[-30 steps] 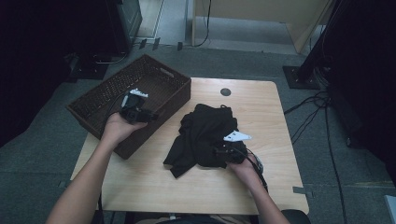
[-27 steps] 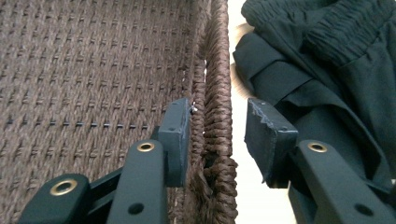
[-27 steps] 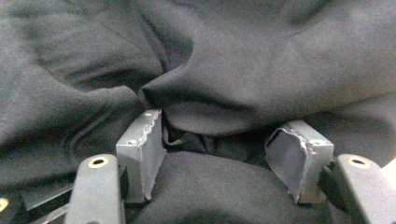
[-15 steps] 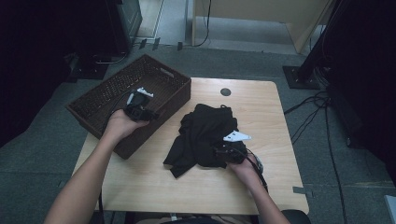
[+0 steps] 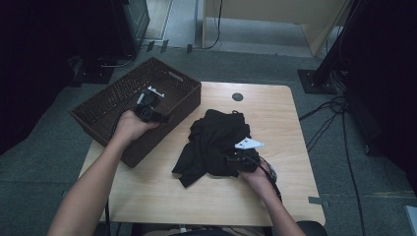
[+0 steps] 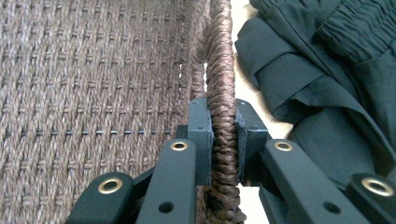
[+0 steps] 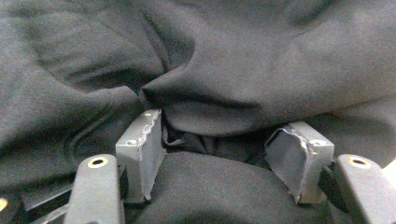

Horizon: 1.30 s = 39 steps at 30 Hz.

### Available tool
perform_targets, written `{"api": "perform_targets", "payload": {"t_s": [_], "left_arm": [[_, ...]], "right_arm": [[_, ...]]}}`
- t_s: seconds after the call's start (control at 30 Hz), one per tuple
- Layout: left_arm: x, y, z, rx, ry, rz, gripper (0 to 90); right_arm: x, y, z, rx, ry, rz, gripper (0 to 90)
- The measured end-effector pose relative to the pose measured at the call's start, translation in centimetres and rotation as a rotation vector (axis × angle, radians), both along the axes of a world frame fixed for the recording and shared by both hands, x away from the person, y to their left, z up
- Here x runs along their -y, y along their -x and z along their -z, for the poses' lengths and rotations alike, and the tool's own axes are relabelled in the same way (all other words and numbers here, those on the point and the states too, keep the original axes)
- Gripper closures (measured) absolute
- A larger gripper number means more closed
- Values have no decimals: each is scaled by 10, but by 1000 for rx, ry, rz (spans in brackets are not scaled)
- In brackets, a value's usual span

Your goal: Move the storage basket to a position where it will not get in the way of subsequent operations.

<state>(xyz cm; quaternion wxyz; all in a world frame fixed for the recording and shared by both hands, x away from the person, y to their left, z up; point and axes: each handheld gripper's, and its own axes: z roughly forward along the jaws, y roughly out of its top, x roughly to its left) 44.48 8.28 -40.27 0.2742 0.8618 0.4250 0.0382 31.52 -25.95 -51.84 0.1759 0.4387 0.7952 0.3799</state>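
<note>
On the wooden table point(image 5: 162, 196), the basket point(image 5: 113, 105) is overhanging the left edge; the left gripper point(image 6: 223, 140) is clamping its braided rim point(image 6: 220, 70). The right gripper point(image 7: 224, 158) is resting half-open, a fold of the black garment point(image 5: 216, 142) bulging between its jaws at the table's middle.

The left forearm comes in from the lower left of the high view and reaches up toward the middle left, where the left gripper point(image 5: 150, 109) sits. In the left gripper view its jaws have just been closing and now pinch a braided rim. The right forearm rises from the bottom centre to the right gripper point(image 5: 236, 160), whose pads point(image 7: 140, 154) stand apart, sunk into dark cloth.
</note>
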Motion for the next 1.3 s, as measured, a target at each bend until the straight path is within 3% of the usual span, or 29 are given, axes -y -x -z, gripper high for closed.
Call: {"api": "perform_targets", "payload": {"t_s": [0.1, 0.13, 0.2, 0.53, 0.57, 0.87, 0.93, 1.3], "left_arm": [[-2, 0, 1, 2, 20, -20, 804], [-3, 0, 2, 35, 10, -49, 808], [-4, 0, 2, 40, 6, -65, 812], [-28, -3, 3, 18, 58, -182, 803], [-32, -3, 3, 18, 70, -210, 801], [-50, 10, 3, 23, 76, -288, 800], [-56, 11, 3, 26, 76, -329, 800], [-71, -17, 3, 20, 62, -494, 799]], "right_arm": [[0, 0, 0, 1, 1, 1, 371], [0, 0, 0, 0, 1, 1, 371], [0, 0, 0, 0, 1, 0, 371], [1, 0, 0, -1, 0, -4, 371], [0, 0, 0, 0, 1, -4, 371], [0, 0, 0, 1, 1, -6, 370], [0, 0, 0, 1, 2, -6, 370], [0, -1, 0, -5, -1, -8, 369]]}}
